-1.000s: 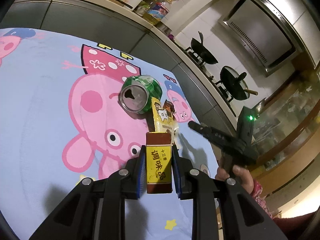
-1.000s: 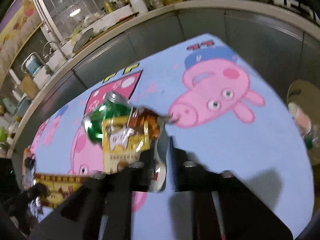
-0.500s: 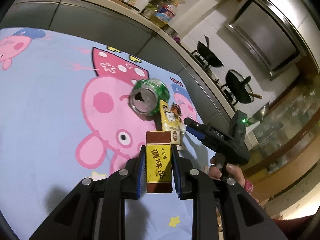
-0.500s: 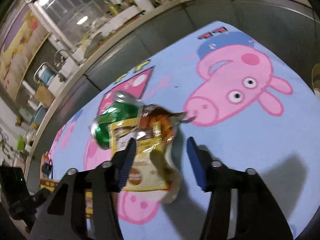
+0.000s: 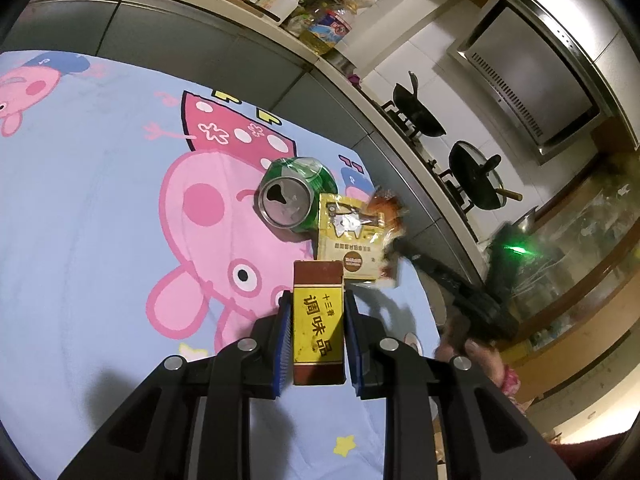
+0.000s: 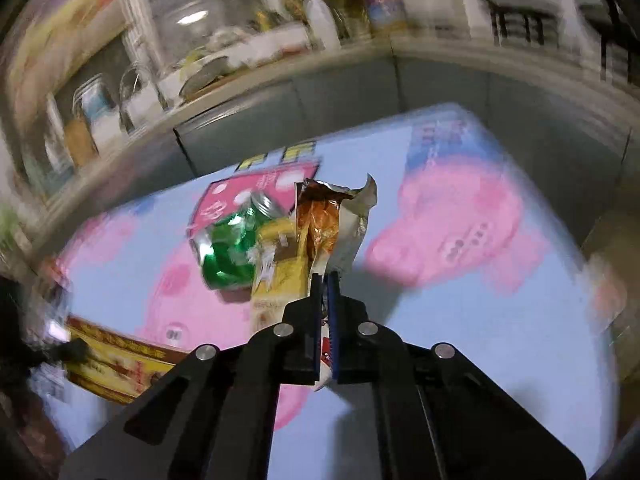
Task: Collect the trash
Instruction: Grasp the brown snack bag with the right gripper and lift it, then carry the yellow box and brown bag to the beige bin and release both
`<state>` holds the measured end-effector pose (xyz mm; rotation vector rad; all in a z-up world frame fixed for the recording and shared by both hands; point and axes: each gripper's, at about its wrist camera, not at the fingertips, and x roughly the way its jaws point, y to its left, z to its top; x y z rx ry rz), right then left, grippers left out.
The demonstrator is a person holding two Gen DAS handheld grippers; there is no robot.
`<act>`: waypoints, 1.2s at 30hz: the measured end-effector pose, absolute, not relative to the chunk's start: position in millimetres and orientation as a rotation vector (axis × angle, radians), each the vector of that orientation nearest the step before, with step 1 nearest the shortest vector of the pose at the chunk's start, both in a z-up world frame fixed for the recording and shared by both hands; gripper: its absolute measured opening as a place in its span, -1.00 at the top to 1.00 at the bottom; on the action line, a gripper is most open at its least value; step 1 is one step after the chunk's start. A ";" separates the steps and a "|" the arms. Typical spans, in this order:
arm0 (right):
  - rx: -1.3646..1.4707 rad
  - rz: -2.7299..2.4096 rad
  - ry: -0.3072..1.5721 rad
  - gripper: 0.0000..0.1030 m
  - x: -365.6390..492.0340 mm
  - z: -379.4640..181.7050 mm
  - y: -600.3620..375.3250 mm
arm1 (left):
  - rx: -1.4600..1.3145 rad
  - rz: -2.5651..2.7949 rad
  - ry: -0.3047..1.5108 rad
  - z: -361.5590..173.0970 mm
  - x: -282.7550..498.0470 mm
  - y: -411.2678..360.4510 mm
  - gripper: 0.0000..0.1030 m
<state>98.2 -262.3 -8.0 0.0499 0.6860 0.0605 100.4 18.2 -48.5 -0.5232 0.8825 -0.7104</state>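
My left gripper (image 5: 316, 300) is shut on a yellow and brown seasoning box (image 5: 318, 320), held above the cartoon-pig tablecloth (image 5: 100, 220). A crushed green can (image 5: 294, 198) lies on the cloth, with a yellow snack wrapper (image 5: 348, 236) beside it. My right gripper (image 6: 325, 280) is shut on a crumpled orange and silver snack wrapper (image 6: 332, 216), lifted off the cloth. In the right wrist view the can (image 6: 228, 256), the yellow wrapper (image 6: 280, 276) and the box (image 6: 116, 360) show behind, blurred. The right gripper also shows in the left wrist view (image 5: 460, 292), blurred.
A grey kitchen counter (image 5: 200, 36) with bottles and packets runs behind the table. A stove with black pans (image 5: 472, 176) stands at the right. The table's right edge (image 5: 424, 292) is close to the wrappers.
My right gripper, open around the orange wrapper half a second ago, has shut on it and lifted it. The left gripper still holds the box and has shifted slightly.
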 end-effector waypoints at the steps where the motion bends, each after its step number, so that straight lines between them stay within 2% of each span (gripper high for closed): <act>1: -0.112 0.028 0.650 0.95 91.8 -3.4 -244.5 | -0.524 -0.713 0.884 -48.5 100.6 17.2 0.53; 3: -0.404 -0.060 0.602 0.95 85.9 -11.1 -218.5 | -0.522 -0.720 0.886 -48.5 100.7 14.6 0.53; 4: -0.447 -0.063 0.614 0.96 86.2 -16.1 -215.7 | -0.522 -0.724 0.886 -48.2 100.4 12.9 0.53; 11: -0.217 -0.159 0.564 0.96 75.7 10.8 -262.9 | -0.492 -0.755 0.865 -34.3 97.7 1.3 0.53; 18: 0.112 -0.090 0.627 0.96 56.9 9.8 -335.0 | -0.436 -0.821 0.836 -5.9 103.8 -34.4 0.53; 23: 0.145 -0.212 0.598 0.95 29.4 3.7 -393.6 | -0.356 -0.888 0.843 12.5 117.5 -96.0 0.53; 31: 0.213 -0.460 0.525 0.95 -21.6 7.0 -520.7 | -0.180 -1.068 0.819 48.9 141.9 -271.6 0.53; 36: 0.268 -0.496 0.542 0.95 -32.8 -11.4 -565.8 | -0.100 -1.124 0.829 45.8 154.3 -364.4 0.53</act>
